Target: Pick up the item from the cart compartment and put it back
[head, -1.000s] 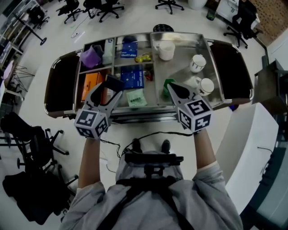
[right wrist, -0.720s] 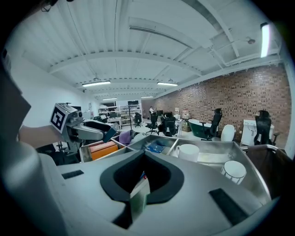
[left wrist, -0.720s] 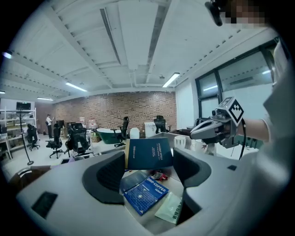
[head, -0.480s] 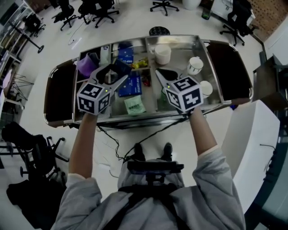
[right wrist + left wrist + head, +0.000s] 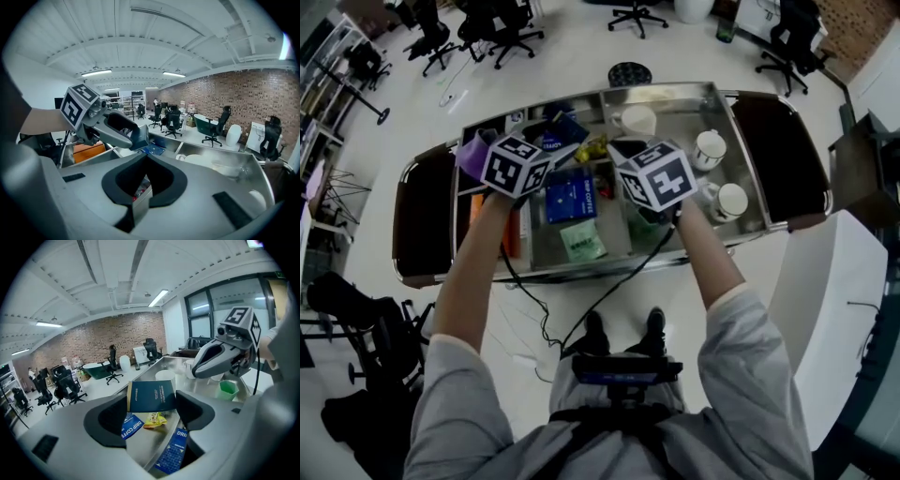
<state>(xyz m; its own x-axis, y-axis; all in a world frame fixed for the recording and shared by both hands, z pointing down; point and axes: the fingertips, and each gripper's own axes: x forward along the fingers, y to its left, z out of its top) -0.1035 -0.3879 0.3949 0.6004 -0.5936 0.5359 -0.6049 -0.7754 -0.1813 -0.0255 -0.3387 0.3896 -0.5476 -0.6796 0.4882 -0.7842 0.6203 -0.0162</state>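
Observation:
My left gripper (image 5: 557, 141) is shut on a dark blue box (image 5: 565, 129) and holds it above the back left compartments of the steel cart (image 5: 675, 90). In the left gripper view the dark blue box (image 5: 152, 397) sits upright between the two black pads (image 5: 111, 420). Below it lie a blue drip coffee packet (image 5: 131, 425) and a yellow snack bag (image 5: 153, 419). My right gripper (image 5: 625, 148) hovers beside it over the cart's middle, its jaws together with nothing in them. The right gripper view shows the left gripper (image 5: 101, 123) with the box (image 5: 139, 136).
The cart's compartments hold a blue coffee pack (image 5: 570, 194), a green packet (image 5: 581, 242), an orange item (image 5: 478, 208) and a purple cup (image 5: 472, 155). White cups (image 5: 710, 148) and a bowl (image 5: 637, 119) stand on the right tray. Office chairs (image 5: 502, 23) stand beyond.
Both grippers have moved forward from the cart's front edge to above its back compartments. The left gripper has carried the dark blue box along.

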